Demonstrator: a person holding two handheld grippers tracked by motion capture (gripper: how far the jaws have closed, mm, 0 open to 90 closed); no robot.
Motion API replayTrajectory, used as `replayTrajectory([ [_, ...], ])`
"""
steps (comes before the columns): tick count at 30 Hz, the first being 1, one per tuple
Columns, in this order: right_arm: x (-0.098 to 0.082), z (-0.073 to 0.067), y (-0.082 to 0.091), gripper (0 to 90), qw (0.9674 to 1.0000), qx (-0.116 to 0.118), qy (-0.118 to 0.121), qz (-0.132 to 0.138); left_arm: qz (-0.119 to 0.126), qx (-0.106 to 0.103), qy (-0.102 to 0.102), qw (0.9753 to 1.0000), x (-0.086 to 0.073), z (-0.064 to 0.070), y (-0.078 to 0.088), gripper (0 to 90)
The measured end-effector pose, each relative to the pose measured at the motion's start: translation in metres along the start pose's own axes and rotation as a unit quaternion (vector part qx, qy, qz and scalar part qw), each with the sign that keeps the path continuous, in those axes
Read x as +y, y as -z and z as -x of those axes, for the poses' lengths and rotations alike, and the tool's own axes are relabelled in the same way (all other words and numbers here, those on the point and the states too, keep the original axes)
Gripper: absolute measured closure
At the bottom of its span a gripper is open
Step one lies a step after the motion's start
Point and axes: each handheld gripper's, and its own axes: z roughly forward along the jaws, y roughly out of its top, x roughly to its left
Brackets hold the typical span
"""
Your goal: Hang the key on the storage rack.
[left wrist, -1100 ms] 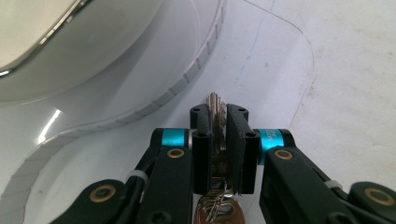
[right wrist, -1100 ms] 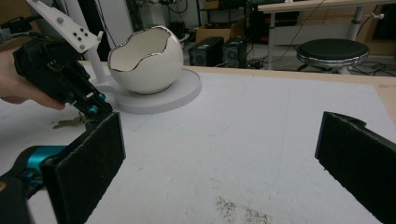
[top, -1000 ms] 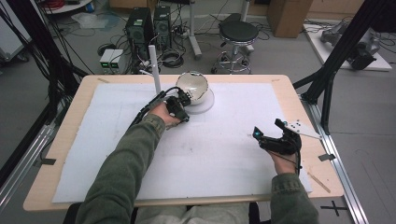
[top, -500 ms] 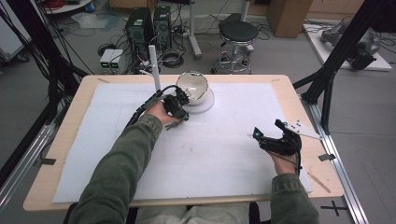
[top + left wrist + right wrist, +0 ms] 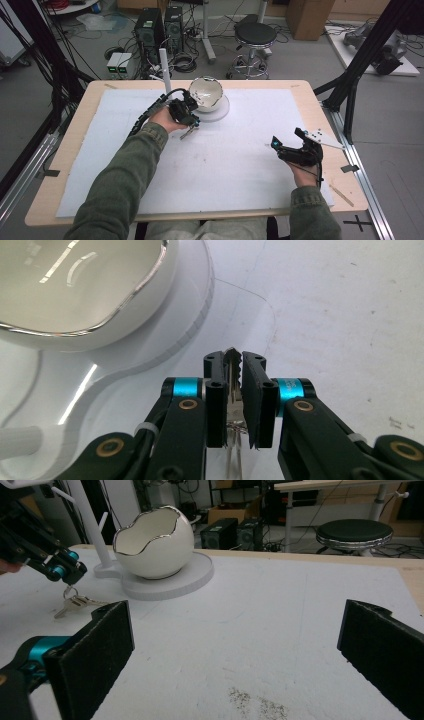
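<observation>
My left gripper (image 5: 189, 111) is clamped on a bunch of keys (image 5: 75, 602), jaws pinching one key's flat blade (image 5: 233, 371) edge-on. The rest of the bunch hangs off the ring and trails onto the white mat (image 5: 240, 165), just beside the round white base (image 5: 170, 582) under the egg-shaped bowl (image 5: 154, 542). My right gripper (image 5: 295, 150) is spread wide with nothing in it, well apart from the bowl toward the mat's right side.

Handling guess: the keys are light, rigid metal, smooth and slippery, and the loose ones will swing and twist on the ring. The flat-face pinch looks right; gripping nearer the head or ring would cut the swinging. The bowl looks like glazed ceramic with a jagged silver rim (image 5: 125, 310), so fragile; the keys should go in low, not dropped. A white hook stand (image 5: 163, 65) sits just behind the bowl.
</observation>
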Motion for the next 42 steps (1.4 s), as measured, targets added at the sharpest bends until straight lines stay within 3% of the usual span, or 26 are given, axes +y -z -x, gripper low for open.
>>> replayTrajectory([
  [15,0.000,0.000,-0.001,0.5,1.0000,-0.001,0.000,-0.002,0.036,0.034,0.010,0.9987,-0.012,-0.011,0.044,80.7],
  [20,0.000,0.000,-0.001,0.5,1.0000,-0.001,0.000,-0.001,0.049,0.040,0.022,0.9977,-0.015,-0.014,0.056,80.7],
  [24,0.000,-0.001,-0.001,0.5,1.0000,-0.001,0.000,-0.002,0.053,0.041,0.035,0.9971,-0.017,-0.018,0.065,80.7],
  [28,0.000,-0.001,-0.001,0.5,1.0000,0.000,0.001,-0.002,0.049,0.052,0.035,0.9968,-0.017,-0.022,0.074,80.7],
  [35,-0.001,-0.001,-0.002,0.5,1.0000,0.000,0.000,-0.003,0.072,0.070,0.052,0.9936,-0.020,-0.030,0.092,80.7],
  [42,-0.001,-0.001,-0.002,0.5,1.0000,0.001,0.001,-0.005,0.073,0.082,0.063,0.9919,-0.025,-0.039,0.103,80.7],
])
